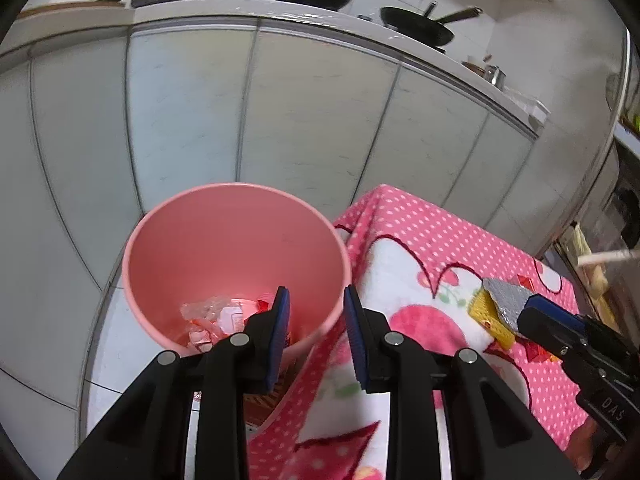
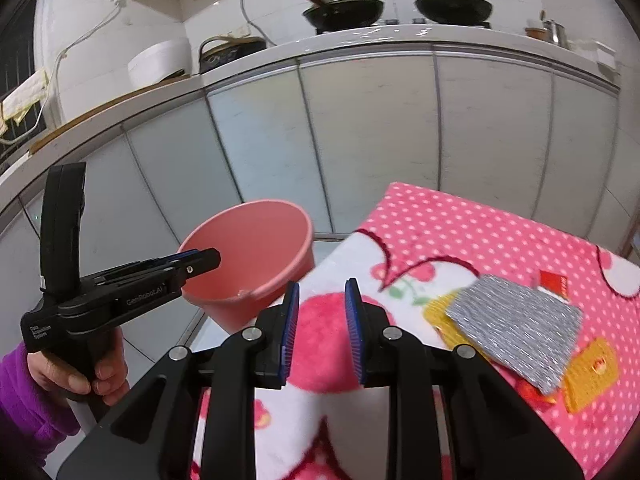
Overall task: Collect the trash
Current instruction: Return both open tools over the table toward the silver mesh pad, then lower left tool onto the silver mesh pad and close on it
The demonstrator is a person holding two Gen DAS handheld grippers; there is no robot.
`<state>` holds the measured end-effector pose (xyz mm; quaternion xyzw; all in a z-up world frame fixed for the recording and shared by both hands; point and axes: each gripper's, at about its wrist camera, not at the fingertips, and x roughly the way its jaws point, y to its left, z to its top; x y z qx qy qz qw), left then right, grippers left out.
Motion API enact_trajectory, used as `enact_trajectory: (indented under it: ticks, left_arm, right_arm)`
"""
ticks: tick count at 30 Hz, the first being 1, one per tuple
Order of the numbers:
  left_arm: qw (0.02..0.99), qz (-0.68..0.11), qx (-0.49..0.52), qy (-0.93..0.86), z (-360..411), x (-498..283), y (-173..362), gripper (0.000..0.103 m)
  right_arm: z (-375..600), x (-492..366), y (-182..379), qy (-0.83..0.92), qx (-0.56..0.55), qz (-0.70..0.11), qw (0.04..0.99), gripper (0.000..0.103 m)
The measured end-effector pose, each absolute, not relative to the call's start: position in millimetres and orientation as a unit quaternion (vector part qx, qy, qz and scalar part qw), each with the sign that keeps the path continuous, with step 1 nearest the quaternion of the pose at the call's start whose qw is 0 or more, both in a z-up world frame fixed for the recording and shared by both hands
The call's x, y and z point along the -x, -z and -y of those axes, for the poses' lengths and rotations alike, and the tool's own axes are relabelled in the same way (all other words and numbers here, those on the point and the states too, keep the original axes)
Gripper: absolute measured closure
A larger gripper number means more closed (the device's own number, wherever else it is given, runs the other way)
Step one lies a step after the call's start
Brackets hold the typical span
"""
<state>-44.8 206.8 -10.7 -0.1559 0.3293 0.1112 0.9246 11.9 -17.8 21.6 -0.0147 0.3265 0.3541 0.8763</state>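
White-tiled kitchen, pink dotted fleece blanket (image 2: 460, 232): both our hand-held grippers, left (image 1: 316, 332) and right (image 2: 322, 330), part-open, empty. Next: grey corrugated scrap (image 2: 516, 324); pinch an edge, carry over round pink plastic bucket (image 1: 236, 256).

Left claw (image 1: 316, 300) jaws parted, empty; right claw (image 2: 322, 296) likewise, angled down.

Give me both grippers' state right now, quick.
Left gripper: jaws open, nothing between them, over the pink bin.
Right gripper: jaws open, empty, above the pink blanket.

Red wrapper (image 2: 554, 282) partly hidden under silver pad (image 2: 516, 324); bin (image 1: 236, 200) scraps blurry, maybe plastic.
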Motion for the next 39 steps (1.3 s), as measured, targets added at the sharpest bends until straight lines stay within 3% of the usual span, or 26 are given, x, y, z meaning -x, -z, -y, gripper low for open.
enact_trajectory:
  ticks: [39]
  left_arm:
    - [0.931,-0.357,0.075,-0.008,-69.0,-12.7,-6.2,0.076]
  right_arm:
    - [159.6,-27.5,-3.6,-0.262,-0.077,-0.333,0.903,0.079]
